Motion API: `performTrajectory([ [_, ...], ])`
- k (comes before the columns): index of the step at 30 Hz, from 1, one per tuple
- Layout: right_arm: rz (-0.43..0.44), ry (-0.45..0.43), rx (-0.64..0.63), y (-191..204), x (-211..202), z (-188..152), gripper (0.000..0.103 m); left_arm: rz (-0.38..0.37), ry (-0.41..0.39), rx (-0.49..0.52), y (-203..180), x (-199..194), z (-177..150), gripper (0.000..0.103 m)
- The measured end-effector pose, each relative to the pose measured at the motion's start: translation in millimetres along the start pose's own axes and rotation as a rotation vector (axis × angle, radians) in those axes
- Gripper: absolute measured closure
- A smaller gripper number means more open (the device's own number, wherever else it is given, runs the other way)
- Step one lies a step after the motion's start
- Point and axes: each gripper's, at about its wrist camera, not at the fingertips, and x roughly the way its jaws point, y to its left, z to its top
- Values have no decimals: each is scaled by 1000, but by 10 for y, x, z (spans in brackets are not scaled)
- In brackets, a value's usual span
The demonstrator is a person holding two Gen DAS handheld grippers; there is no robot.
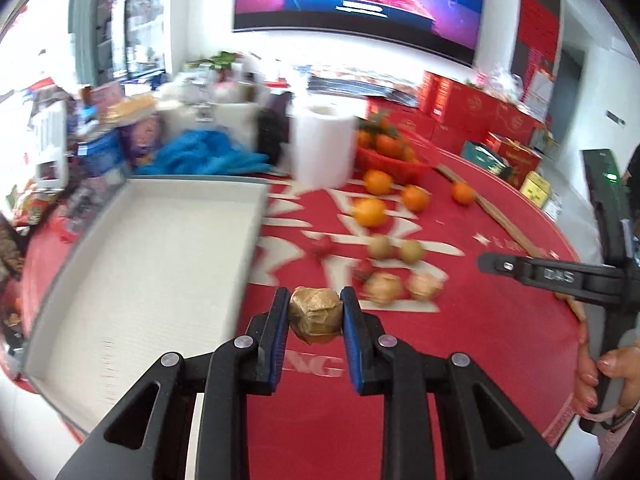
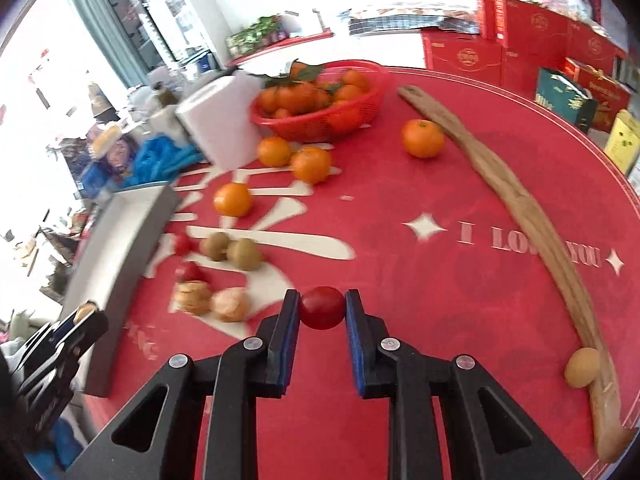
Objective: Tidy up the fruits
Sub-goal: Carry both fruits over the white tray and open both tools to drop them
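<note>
My left gripper (image 1: pixel 315 312) is shut on a tan papery husk fruit (image 1: pixel 316 315), held above the red tablecloth just right of the white tray (image 1: pixel 152 248). My right gripper (image 2: pixel 322 307) is shut on a small red tomato (image 2: pixel 322 307) above the cloth. Loose on the cloth lie several oranges (image 2: pixel 233 199), two kiwis (image 2: pixel 244 254), two husk fruits (image 2: pixel 230 304) and small red tomatoes (image 2: pixel 191 272). The left gripper also shows at the lower left of the right wrist view (image 2: pixel 86 314). The right gripper shows from the side in the left wrist view (image 1: pixel 492 262).
A red basket of tangerines (image 2: pixel 320 100) and a white paper roll (image 2: pixel 222 120) stand at the back. A long wooden stick (image 2: pixel 532 216) curves along the right, with a small yellow fruit (image 2: pixel 582 368) beside it. Red boxes (image 2: pixel 532 36) and clutter lie beyond the table.
</note>
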Motion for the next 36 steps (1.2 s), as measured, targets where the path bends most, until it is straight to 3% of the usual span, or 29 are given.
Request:
performTrajectory([
  [6,95,30,-106,736,169,114,79,116,6,-85,644,17,-1,75],
  [15,170,64,-277,1836,563,202,79,185,69,-164,1212,232,-156,75],
  [24,176,117,-331,2250,910,208,79,200,110,-181,1366,407,-216,74],
  [26,174,133,-337,2281,978,215,79,209,102,-175,1358,421,-220,68],
  [27,171,143,-336,2289,997,220,78,206,99,-172,1349,416,-219,59],
  [28,165,150,-334,2282,1010,224,73,205,93,-172,1352,413,-213,41],
  [29,157,152,-331,2273,1011,229,63,214,81,-170,1344,391,-202,32],
  [30,190,138,-323,2258,966,240,42,225,62,-166,1329,358,-191,22],
  [31,192,121,-314,2234,904,251,18,242,31,-152,1293,300,-181,22],
  [32,155,85,-307,2196,814,263,8,248,18,-139,1270,275,-166,22],
  [33,132,51,-306,2157,733,270,0,243,10,-126,1235,245,-151,22],
  [36,72,-20,-282,1877,469,298,0,182,-22,-99,1056,108,-109,22],
])
